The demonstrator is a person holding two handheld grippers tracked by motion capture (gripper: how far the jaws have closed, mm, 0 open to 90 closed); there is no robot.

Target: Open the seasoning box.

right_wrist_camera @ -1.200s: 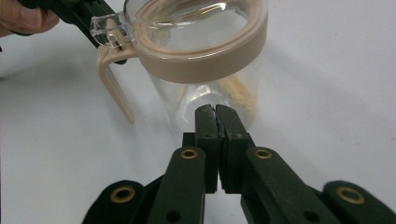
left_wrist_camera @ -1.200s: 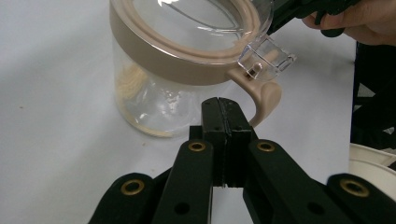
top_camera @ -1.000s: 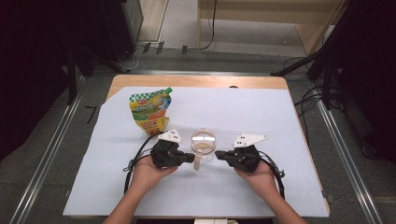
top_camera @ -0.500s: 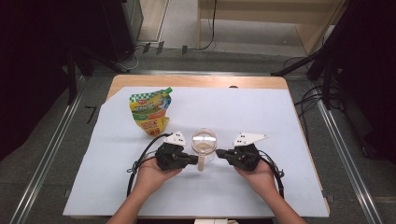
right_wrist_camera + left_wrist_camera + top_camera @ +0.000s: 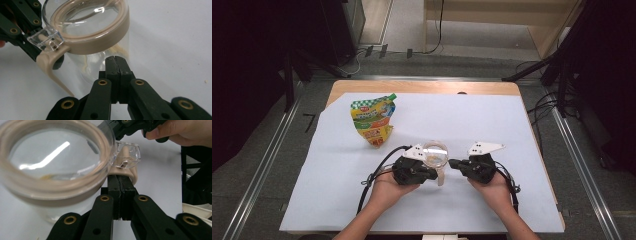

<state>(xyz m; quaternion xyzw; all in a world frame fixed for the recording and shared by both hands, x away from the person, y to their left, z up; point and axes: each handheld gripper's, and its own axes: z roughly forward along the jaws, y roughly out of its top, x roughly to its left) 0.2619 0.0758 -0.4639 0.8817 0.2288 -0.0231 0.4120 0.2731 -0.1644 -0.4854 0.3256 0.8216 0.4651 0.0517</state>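
A clear jar (image 5: 434, 154) with a beige lid ring and a beige handle (image 5: 441, 177) stands on the white sheet, between both grippers. My left gripper (image 5: 433, 175) is shut with nothing between its jaws, its tips against the handle (image 5: 124, 171) just under the lid's clear tab (image 5: 126, 157). My right gripper (image 5: 452, 163) is shut too, and its tips touch the jar's clear wall (image 5: 100, 65) below the lid ring (image 5: 87, 22). A little yellowish residue lies at the jar's bottom.
A yellow and green pouch (image 5: 373, 120) with a green cap lies at the back left of the white sheet (image 5: 492, 120). The sheet covers a wooden table (image 5: 422, 87). Black cables trail from both grippers toward the person.
My left gripper has moved right, up to the jar's handle. The right gripper and the jar have stayed in place.
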